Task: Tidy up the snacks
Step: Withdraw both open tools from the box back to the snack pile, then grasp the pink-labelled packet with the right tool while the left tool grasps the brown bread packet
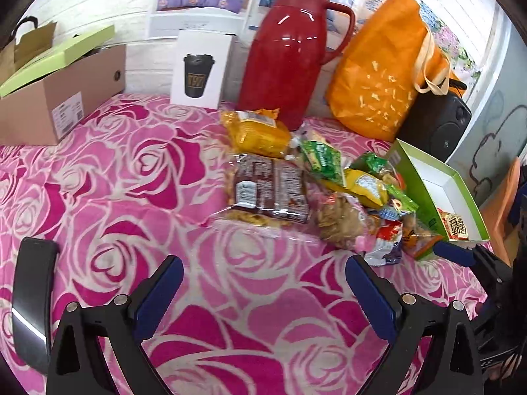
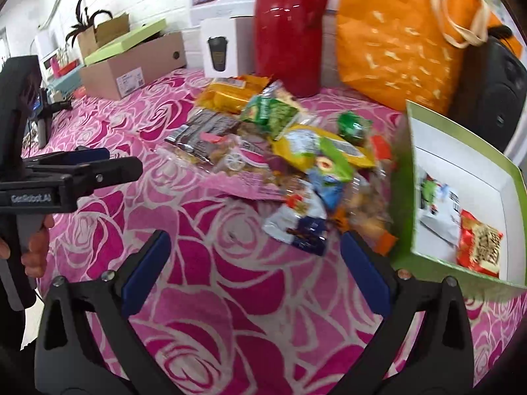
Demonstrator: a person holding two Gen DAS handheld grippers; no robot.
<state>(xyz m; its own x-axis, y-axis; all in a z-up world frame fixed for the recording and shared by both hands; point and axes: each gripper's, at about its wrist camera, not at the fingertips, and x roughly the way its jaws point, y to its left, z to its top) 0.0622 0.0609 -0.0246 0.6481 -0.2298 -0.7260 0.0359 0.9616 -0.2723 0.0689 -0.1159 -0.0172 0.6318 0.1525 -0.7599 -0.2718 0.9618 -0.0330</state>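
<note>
Snacks point(image 1: 316, 191) lie in a heap on the bench, just left of the green box point(image 2: 461, 177), which seems to hold two packs. Both hand-held grippers, left point(image 1: 263, 283) and right point(image 2: 255, 260), are wide open and empty. Pick one top pack, squeeze gently, then drop it in the box.

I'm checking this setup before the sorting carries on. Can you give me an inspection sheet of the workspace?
Surface: pink rose-patterned cloth, bare in front of both tools.
Job's things: heap of mixed snack packets; green cardboard tray with white inside to its right, a red packet and a white one inside.
Clutter: red plastic jug, orange fabric bag, white cup box, brown cardboard box, black speaker.
Grippers: left tool open, empty; right tool open, empty.
Cables: nothing seen.
Surroundings: white brick wall.
</note>
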